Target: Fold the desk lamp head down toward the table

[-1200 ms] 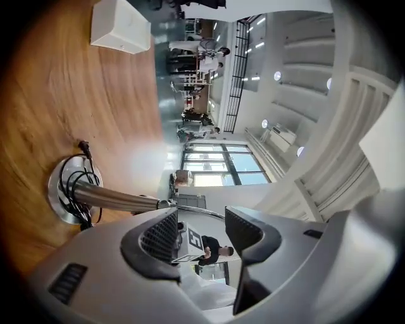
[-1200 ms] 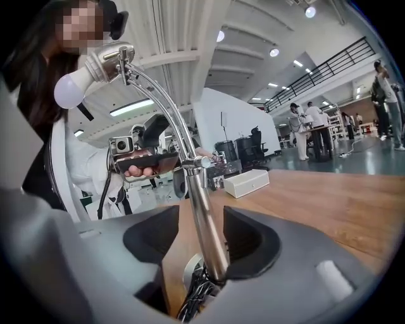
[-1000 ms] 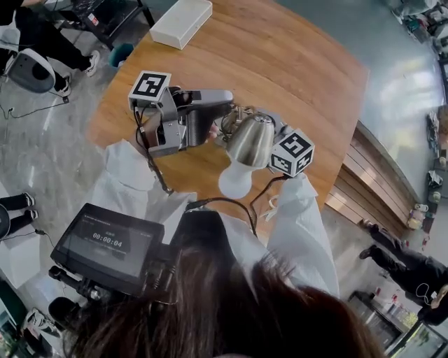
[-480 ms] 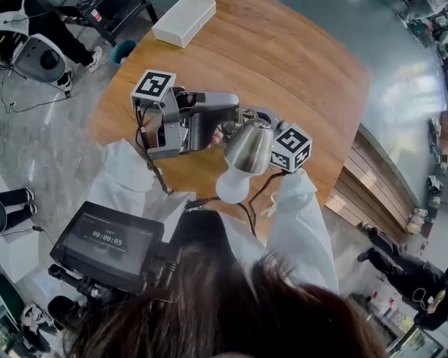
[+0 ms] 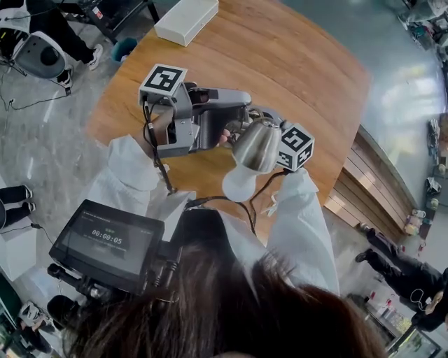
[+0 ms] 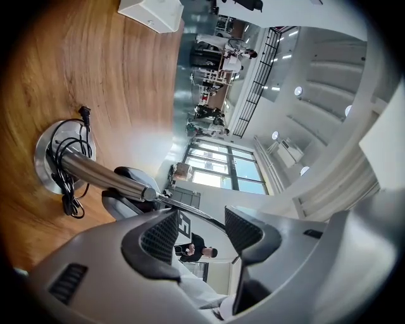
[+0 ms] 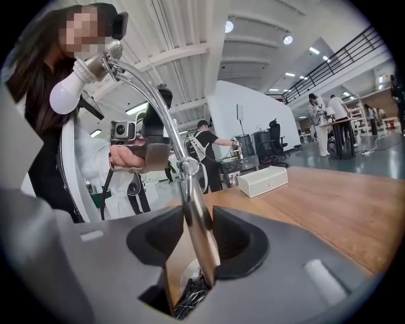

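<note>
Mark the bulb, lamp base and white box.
bulb [image 5: 237, 186]: head view, middle of the white globe.
lamp base [image 6: 41, 159]: left gripper view, bare left rim of the disc.
white box [image 5: 186, 19]: head view, top face.

Tool [image 6: 201, 220] jaws apart; lamp arm [image 6: 101, 178] slants from base [image 6: 43, 161] on wooden table [image 6: 95, 63].

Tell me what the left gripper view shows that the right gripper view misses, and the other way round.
Only the left gripper view: tall windows, and the left tool with its jaws apart and empty. Only the right gripper view: the bulb, and the right tool clamped on the lamp's pole. Both: that pole, the white box and the wooden table.
</note>
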The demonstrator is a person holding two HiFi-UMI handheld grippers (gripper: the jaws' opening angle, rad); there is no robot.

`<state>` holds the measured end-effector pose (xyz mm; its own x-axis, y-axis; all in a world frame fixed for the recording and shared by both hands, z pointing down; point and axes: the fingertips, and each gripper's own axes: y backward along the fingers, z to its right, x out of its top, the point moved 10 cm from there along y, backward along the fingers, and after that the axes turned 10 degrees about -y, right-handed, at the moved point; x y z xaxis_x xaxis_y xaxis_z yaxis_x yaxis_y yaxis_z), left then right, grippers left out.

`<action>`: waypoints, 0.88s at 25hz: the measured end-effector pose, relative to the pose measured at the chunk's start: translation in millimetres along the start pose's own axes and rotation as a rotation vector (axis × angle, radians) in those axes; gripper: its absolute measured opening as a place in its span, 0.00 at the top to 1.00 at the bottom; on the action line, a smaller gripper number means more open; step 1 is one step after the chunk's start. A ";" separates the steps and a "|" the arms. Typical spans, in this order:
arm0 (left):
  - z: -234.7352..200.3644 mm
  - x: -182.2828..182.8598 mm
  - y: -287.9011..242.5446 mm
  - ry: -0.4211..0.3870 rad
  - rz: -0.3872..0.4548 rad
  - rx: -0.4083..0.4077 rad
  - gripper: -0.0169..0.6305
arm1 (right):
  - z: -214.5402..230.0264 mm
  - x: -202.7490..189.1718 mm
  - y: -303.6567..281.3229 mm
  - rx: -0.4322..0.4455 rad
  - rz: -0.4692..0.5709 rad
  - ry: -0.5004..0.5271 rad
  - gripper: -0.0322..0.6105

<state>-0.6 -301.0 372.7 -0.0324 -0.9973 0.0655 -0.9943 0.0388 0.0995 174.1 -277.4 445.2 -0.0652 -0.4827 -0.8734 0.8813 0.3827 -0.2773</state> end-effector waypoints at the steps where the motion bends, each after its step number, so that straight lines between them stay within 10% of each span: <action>1: 1.1 0.1 -0.5 -0.007 -0.001 0.004 0.64 | 0.5 0.4 0.6 0.005 0.001 -0.007 0.73; 12: 5.4 -0.9 -2.8 -0.051 -0.031 0.007 0.64 | -1.0 2.8 4.6 0.003 -0.004 -0.026 0.73; 22: 7.7 -16.8 -1.5 -0.340 -0.142 0.135 0.73 | 4.7 1.6 6.7 0.019 -0.002 -0.039 0.73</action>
<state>0.7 -284.8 363.8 0.0971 -0.9568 -0.2742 -0.9950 -0.0869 -0.0491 182.0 -279.3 443.8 -0.0490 -0.5142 -0.8563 0.8900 0.3667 -0.2711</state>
